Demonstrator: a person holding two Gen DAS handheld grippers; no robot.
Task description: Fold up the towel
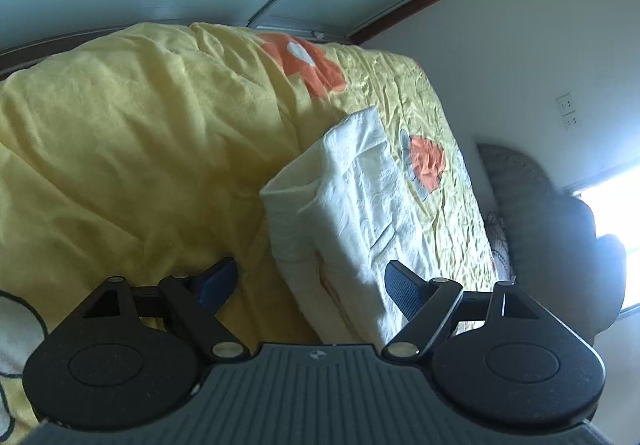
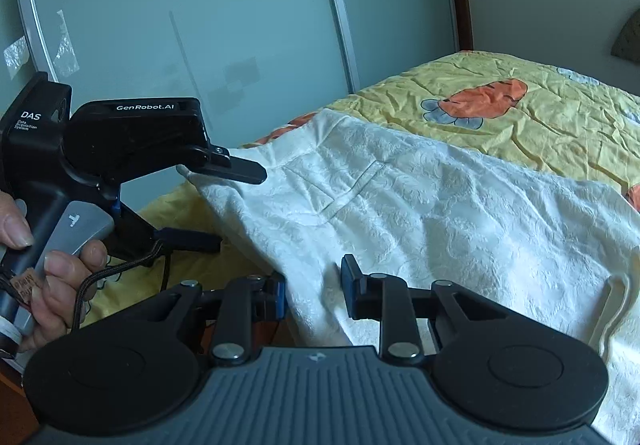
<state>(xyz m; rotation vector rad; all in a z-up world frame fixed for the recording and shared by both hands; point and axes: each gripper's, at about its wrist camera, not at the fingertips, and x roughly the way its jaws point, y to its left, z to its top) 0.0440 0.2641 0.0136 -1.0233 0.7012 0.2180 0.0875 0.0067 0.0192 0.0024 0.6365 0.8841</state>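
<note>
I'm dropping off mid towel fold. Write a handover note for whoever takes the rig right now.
Right gripper: shut on the near edge of the white embossed towel.
Left gripper: open, jaws straddling the towel's end, not gripping.
Towel: lying on the yellow bedcover with orange prints, apparently doubled over already.
Left to do: probably close the left gripper on its end, then lift both ends across for the next fold.
</note>
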